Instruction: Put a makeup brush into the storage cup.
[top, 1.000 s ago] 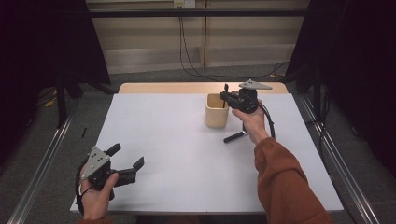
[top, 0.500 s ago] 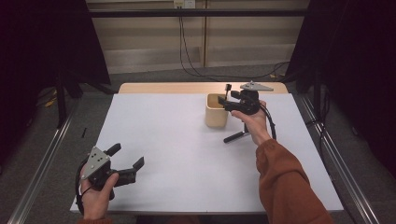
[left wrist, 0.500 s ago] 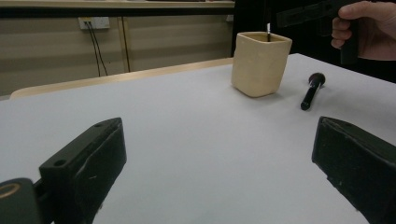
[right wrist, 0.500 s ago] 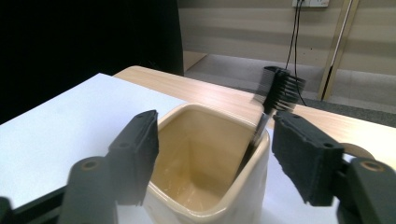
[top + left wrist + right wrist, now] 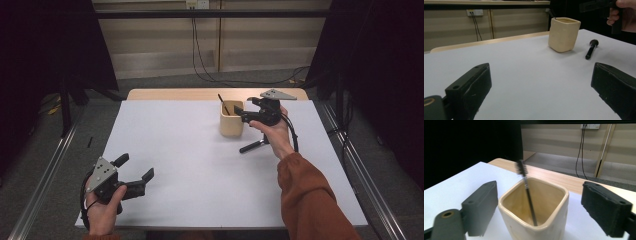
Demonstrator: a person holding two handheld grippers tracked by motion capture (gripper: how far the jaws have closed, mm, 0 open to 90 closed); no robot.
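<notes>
White counter (image 5: 200, 150) surface is backed by pale wall panels and trailing cables. Near its far edge a cream square cup (image 5: 231, 119) is stood upright, with a thin black brush (image 5: 526, 187) leaned inside, bristles up. Just beside the cup, the right hand-held gripper (image 5: 243, 114) is held with jaws spread wide, gripping nothing. Another black brush (image 5: 252, 146) is laid right of the cup. At the near left corner, the left hand-held gripper (image 5: 135, 172) is released too, well apart.

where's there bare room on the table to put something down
The widest free patch is the middle and left of the table, between the left gripper and the cup. The near right corner is bare too. It is crowded at the far right, where the right gripper, the cup and the black brush sit together.
</notes>
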